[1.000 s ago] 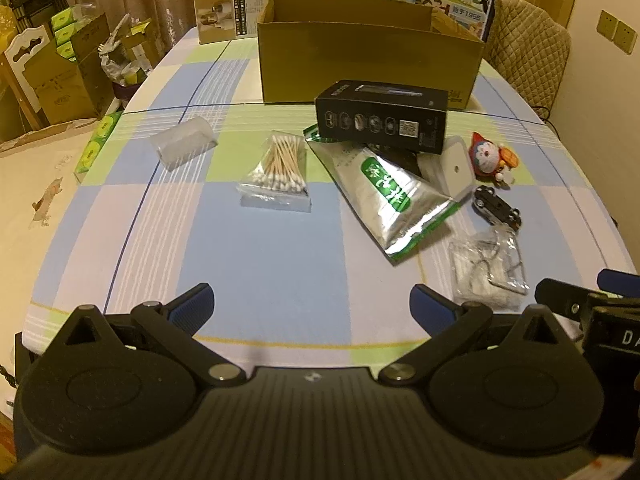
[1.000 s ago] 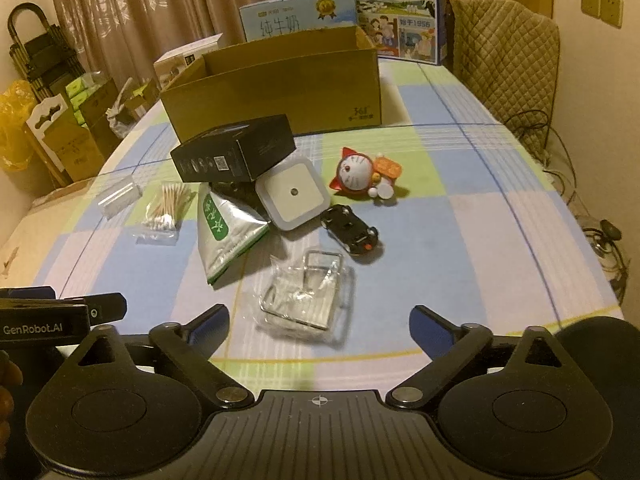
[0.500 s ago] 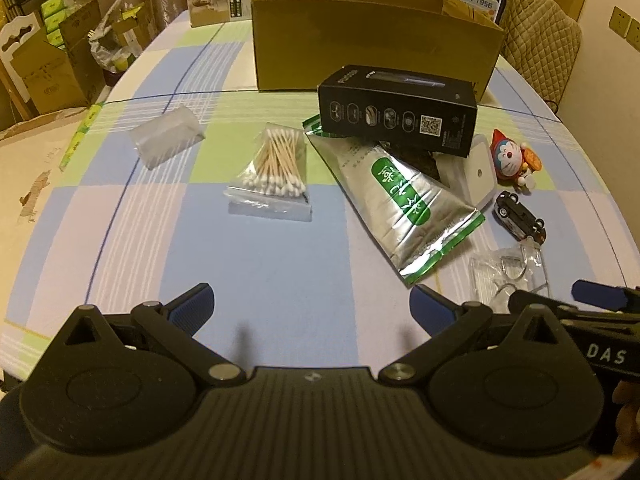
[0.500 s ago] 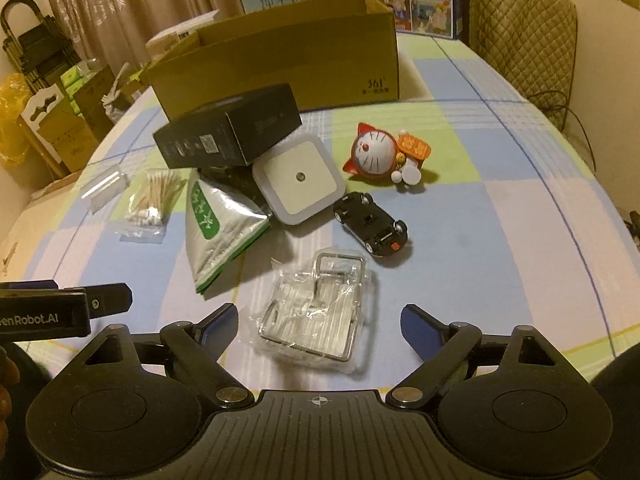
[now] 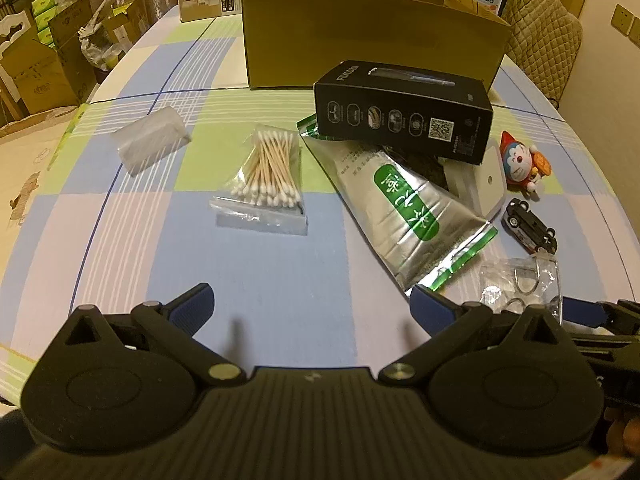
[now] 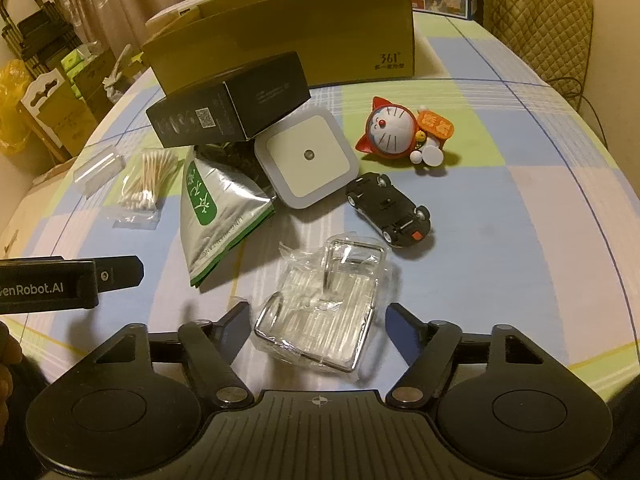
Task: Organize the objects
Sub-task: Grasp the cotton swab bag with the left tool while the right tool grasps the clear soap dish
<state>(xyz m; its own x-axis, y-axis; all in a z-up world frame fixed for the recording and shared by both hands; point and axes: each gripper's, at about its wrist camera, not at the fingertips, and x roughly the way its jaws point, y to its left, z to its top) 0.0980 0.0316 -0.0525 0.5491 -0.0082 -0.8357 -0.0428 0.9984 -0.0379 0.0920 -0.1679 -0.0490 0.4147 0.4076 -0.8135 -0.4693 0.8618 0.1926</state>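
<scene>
Right gripper [image 6: 316, 316], its jaws closing around the bagged wire rack [image 6: 320, 312] on the table [image 6: 520, 240] (pads not yet pressing), risks pinching only slippery wrap, so that the rack is dropped short of the box [image 6: 320, 40].

The left gripper [image 5: 310, 300] points steeply down at the table, its blue-padded fingers [image 5: 192, 306] spread wide with nothing between them. The right gripper [image 6: 318, 320] is tilted down in much the same way, just to its right; its jaws are closing, with a clear-wrapped packet [image 6: 320, 304] lying between them, the dark pads [image 6: 236, 320] just beside its edges but not visibly pressing on it. A bit of the person's hand [image 6: 8, 356] shows at the left edge of the right wrist view, behind the left gripper's body.
</scene>
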